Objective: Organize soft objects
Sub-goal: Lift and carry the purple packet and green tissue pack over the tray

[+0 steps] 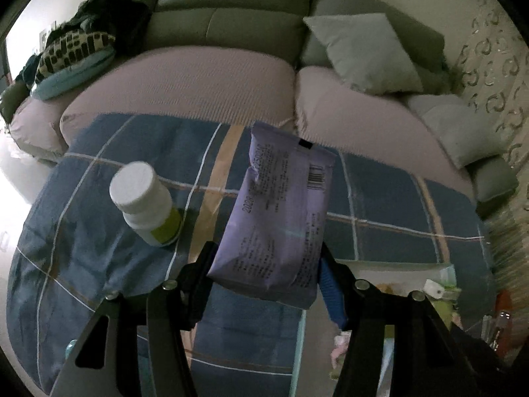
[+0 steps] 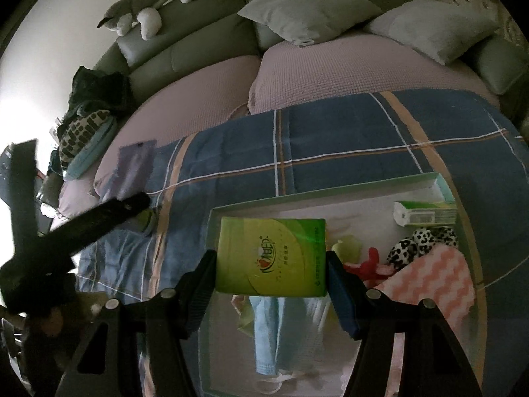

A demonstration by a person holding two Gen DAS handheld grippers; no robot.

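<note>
A grey sofa (image 1: 231, 23) with pinkish seat covers fills the far side at twelve o'clock in both views, carrying two pale cushions (image 2: 307, 3) toward one o'clock and a dark heap of clothes (image 1: 99, 6) toward ten o'clock. A grey and white plush animal (image 2: 139, 13) lies along the sofa back at eleven o'clock in the right wrist view. In front of the sofa, a blue plaid cloth (image 1: 99, 241) covers the surface below the grippers.

On that cloth, at five o'clock in the right wrist view, sits a shallow green-rimmed tray (image 2: 330, 188) holding soft things: a pink zigzag cloth (image 2: 436, 281), a black-and-white spotted plush (image 2: 420, 238), a red soft item (image 2: 367, 264), a light blue garment (image 2: 267, 330) and a green tissue box (image 2: 426, 213).

The left gripper (image 1: 267, 264) pinches a purple soft packet (image 1: 281, 211) between its fingers, holding it upright above the cloth, printed back toward the camera. The right gripper (image 2: 271, 264) clamps a green tissue pack (image 2: 271, 256) over the near left part of the tray.

A white-capped bottle (image 1: 145, 201) with a green label stands on the cloth at nine o'clock from the purple packet.
</note>
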